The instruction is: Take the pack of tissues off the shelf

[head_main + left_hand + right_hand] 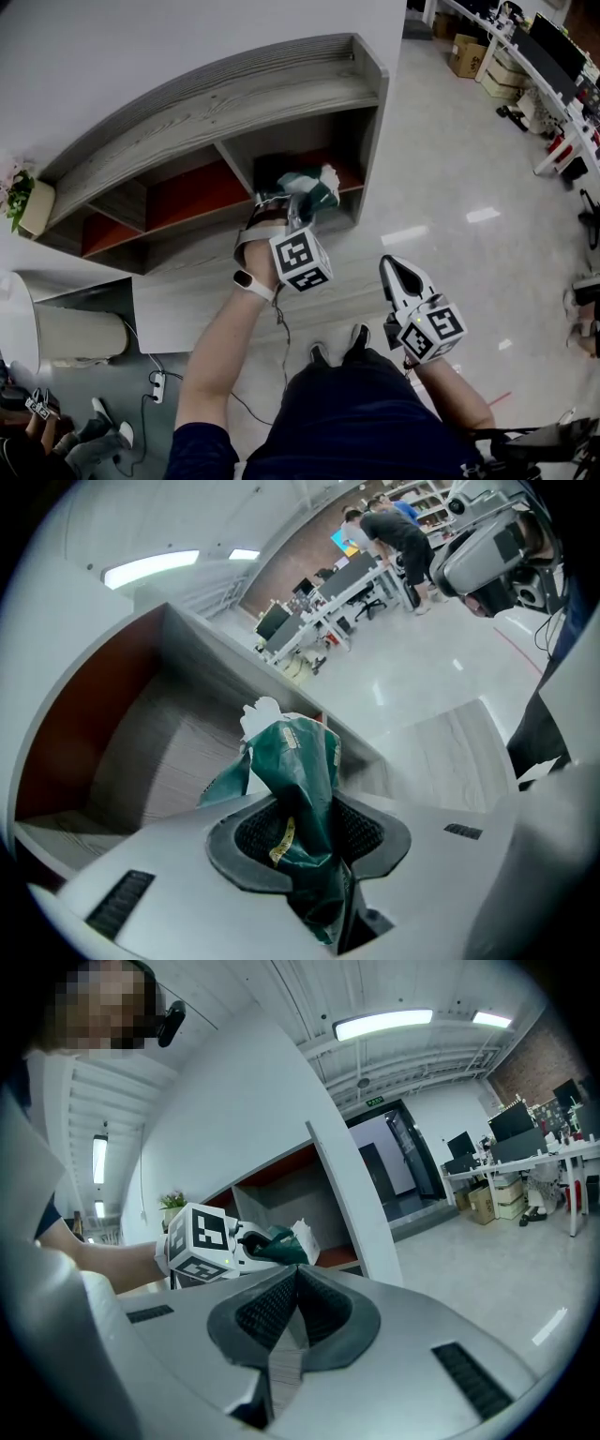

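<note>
A green and white pack of tissues (pixel 312 190) hangs just in front of the right-hand compartment of the grey wooden shelf (pixel 225 98). My left gripper (pixel 298 214) is shut on the pack; in the left gripper view the crumpled green wrapper (pixel 302 794) is pinched between the two pads. A white tissue corner (pixel 261 714) sticks out at the top. My right gripper (pixel 401 278) hangs low to the right, above the floor, shut with nothing between its jaws. The right gripper view shows the left gripper's marker cube (pixel 199 1240) and the pack (pixel 281 1244) before the shelf.
The shelf has red back panels (pixel 183 195) and several open compartments. A potted plant (pixel 21 192) stands at its left end. Desks and boxes (pixel 511 56) line the far right. A power strip (pixel 157 385) lies on the floor at the left.
</note>
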